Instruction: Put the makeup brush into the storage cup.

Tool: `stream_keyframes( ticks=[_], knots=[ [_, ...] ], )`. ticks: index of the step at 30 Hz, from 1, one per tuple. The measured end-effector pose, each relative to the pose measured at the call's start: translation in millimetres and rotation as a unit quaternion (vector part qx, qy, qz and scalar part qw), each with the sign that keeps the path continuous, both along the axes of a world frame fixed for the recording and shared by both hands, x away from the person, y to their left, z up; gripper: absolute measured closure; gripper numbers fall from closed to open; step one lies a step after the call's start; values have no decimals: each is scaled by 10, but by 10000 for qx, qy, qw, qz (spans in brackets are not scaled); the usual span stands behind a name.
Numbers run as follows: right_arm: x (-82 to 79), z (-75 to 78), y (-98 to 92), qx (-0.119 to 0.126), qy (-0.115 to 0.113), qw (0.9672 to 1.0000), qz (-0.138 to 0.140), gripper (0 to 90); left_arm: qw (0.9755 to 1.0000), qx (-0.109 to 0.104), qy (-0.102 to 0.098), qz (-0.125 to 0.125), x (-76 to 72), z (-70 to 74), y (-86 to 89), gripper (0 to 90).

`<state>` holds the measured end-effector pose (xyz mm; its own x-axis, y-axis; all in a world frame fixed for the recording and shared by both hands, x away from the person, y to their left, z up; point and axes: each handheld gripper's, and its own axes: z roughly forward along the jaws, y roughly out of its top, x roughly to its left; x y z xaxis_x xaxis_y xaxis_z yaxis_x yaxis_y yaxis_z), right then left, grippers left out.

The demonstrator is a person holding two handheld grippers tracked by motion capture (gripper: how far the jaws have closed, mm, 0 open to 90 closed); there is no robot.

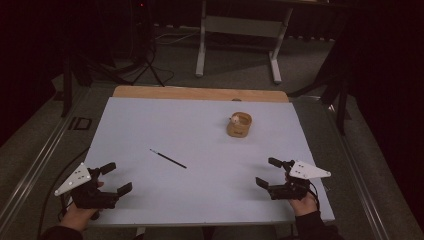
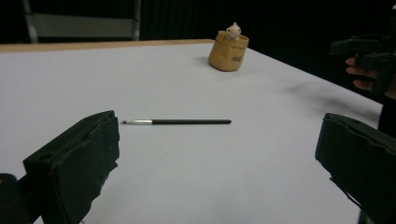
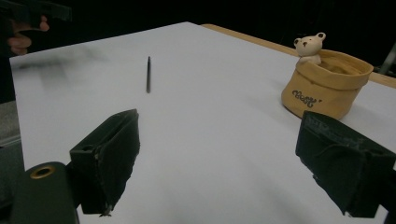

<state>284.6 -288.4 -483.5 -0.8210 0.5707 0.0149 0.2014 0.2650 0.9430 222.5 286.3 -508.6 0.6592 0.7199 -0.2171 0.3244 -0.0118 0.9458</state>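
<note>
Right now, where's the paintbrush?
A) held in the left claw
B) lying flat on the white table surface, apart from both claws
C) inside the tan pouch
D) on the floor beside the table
B: the paintbrush lies flat on the white table surface, between the left claw and the right claw, both open and empty, well short of the tan pouch.

Dim room w/ dark surroundings; the pale table (image 1: 200, 145) is the brightest area, lit from above, no glare. High view is soft & low-res, bkgd nearly black at both sides. The brush (image 2: 177, 122) and the pouch (image 3: 329, 81) cast faint, soft shadows. In both gripper views the near jaws are slightly out of focus; smeared grey shadow patches lie on the table's far edge.
</note>
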Motion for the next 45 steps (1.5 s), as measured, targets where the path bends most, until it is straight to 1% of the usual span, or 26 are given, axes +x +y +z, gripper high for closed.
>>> stream_keyframes(
  ticks=[3,7,10,13,15,16,17,19,21,22,23,25,28,32,33,35,37,40,43,45],
  knots=[
    [6,6,1,26,-11,10000,-16,135,10000,-11,3,-13,-4,-5,-6,2],
    [11,14,7,-12,-25,10000,-10,136,10000,3,-13,-53,-4,-5,-19,2],
    [19,27,21,9,-47,10000,-3,135,10000,-19,-14,-15,-15,-10,-21,1],
    [24,29,41,-22,-61,10000,32,136,10000,-38,41,-3,-26,-10,-8,2],
    [23,35,52,-34,-72,10000,43,135,9999,-38,139,9,-26,0,-1,1],
    [22,38,55,-44,-90,9999,47,135,9997,-42,231,38,-23,10,4,2],
    [19,41,60,-44,-105,9999,62,135,9997,-52,252,48,-20,16,4,2],
    [17,44,61,-56,-105,9999,63,136,9996,3,275,26,-19,36,-1,2],
    [15,47,59,-35,-99,9999,53,135,9994,138,320,31,-8,64,-11,2],
    [15,50,59,-21,-93,9999,48,135,9992,190,344,-30,3,78,-10,2],
    [17,53,59,-12,-103,9999,43,136,9992,225,322,-104,9,86,0,2],
    [18,53,61,-2,-96,9999,42,135,9989,191,331,-275,25,102,28,1],
    [21,54,64,-6,-89,10000,30,136,9984,239,366,-356,64,138,69,1],
    [22,56,71,-15,-99,9999,30,136,9982,268,346,-405,106,184,97,1],
    [22,56,72,-15,-99,9999,28,135,9979,301,350,-455,121,208,101,1],
    [20,55,75,-24,-92,10000,29,136,9976,332,357,-487,142,246,96,1],
    [21,54,80,-40,-98,9999,47,136,9971,419,339,-542,176,305,89,2],
    [22,54,85,-33,-99,9999,60,136,9966,467,310,-601,225,381,74,2],
    [21,56,90,-41,-104,9999,73,136,9954,586,300,-691,293,459,43,2],
    [22,55,94,-44,-108,9999,85,135,9949,614,290,-744,331,493,23,2]
  ],
)
